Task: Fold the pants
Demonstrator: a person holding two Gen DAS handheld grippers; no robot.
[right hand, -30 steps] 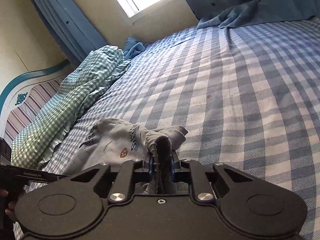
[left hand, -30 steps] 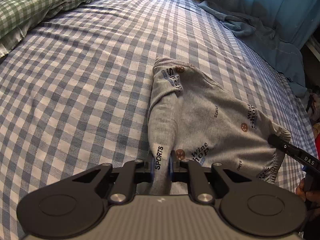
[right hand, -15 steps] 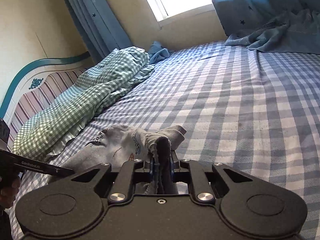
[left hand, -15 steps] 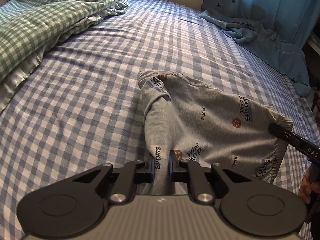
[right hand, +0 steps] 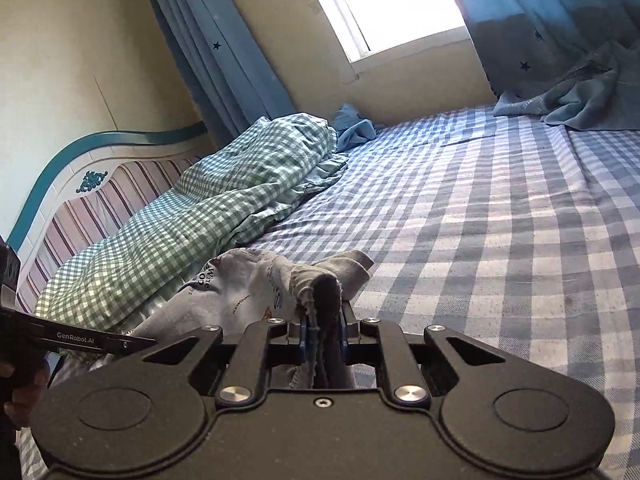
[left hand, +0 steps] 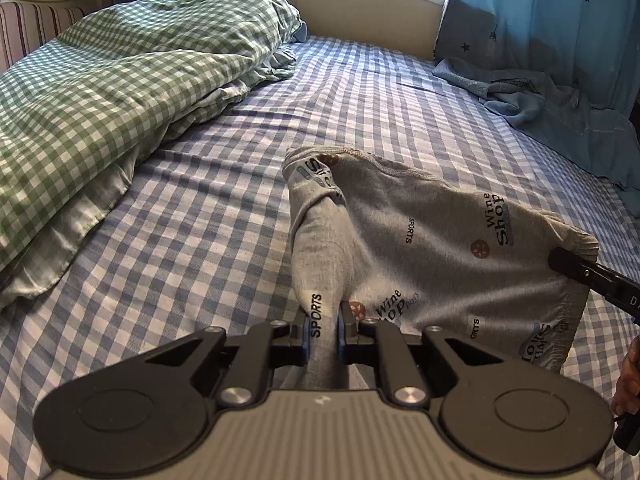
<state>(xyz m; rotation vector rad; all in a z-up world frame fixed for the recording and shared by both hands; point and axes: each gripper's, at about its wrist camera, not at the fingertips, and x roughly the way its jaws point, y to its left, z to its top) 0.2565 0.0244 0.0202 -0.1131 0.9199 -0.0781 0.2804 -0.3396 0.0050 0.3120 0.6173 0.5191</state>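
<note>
Grey printed pants [left hand: 432, 240] hang stretched between both grippers above the blue checked bed [left hand: 208, 216]. My left gripper [left hand: 322, 334] is shut on a bunched grey edge marked "SPORTS". The far end of the pants [left hand: 308, 164] still rests on the sheet. At the right edge of the left wrist view, the right gripper's black finger [left hand: 580, 270] pinches the pants' other corner. In the right wrist view, my right gripper [right hand: 323, 336] is shut on a dark fold of the pants [right hand: 240, 292], and the left gripper's finger [right hand: 100, 340] shows at lower left.
A green checked duvet [left hand: 100, 92] is heaped along the left by the striped headboard [right hand: 100, 208]. Crumpled blue cloth [left hand: 560, 116] lies at the far right under blue curtains [right hand: 208, 40]. A window [right hand: 392, 4] is behind the bed. A hand [right hand: 24, 392] holds the left gripper.
Both grippers have risen and tilted up with the pants in their grip; more of the duvet, wall and window has come into view. The cloth now hangs more taut between them.
</note>
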